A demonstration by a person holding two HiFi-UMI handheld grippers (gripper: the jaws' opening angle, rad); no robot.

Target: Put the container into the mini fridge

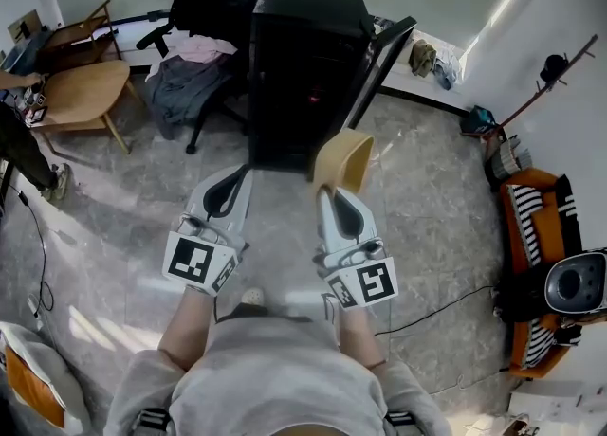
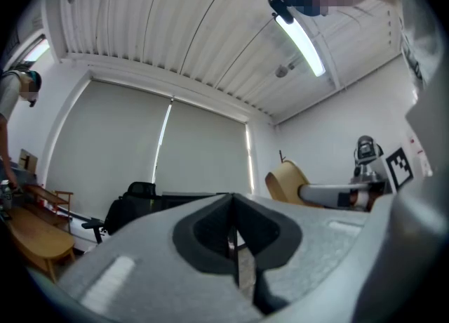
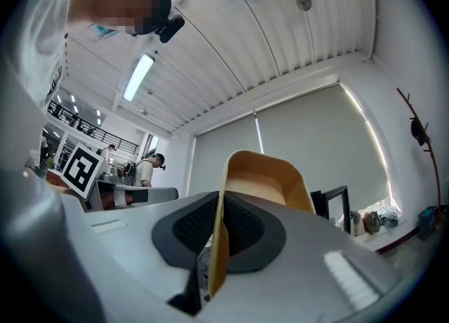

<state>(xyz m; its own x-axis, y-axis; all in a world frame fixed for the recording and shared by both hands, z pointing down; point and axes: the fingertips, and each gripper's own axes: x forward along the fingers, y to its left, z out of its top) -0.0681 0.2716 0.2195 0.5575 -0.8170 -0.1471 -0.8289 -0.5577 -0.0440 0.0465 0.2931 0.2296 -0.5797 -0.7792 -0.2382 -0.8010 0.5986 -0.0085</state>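
Note:
A tan open-topped container (image 1: 343, 161) hangs above the floor in front of the black mini fridge (image 1: 303, 64). My right gripper (image 1: 337, 192) is shut on the container's near wall. In the right gripper view the container (image 3: 263, 181) rises from between the jaws, its wall pinched edge-on. The fridge door (image 1: 384, 60) stands open to the right. My left gripper (image 1: 230, 180) is beside the right one, shut with nothing in it. The left gripper view shows the container (image 2: 284, 182) off to the right, along with the right gripper's body (image 2: 337, 194).
A black office chair draped with clothes (image 1: 194, 64) stands left of the fridge. Farther left are a wooden table (image 1: 81, 93) and a wooden chair (image 1: 81, 34). An orange striped seat (image 1: 536, 226) and a coat stand (image 1: 550, 74) are at the right. A cable (image 1: 446, 306) lies on the floor.

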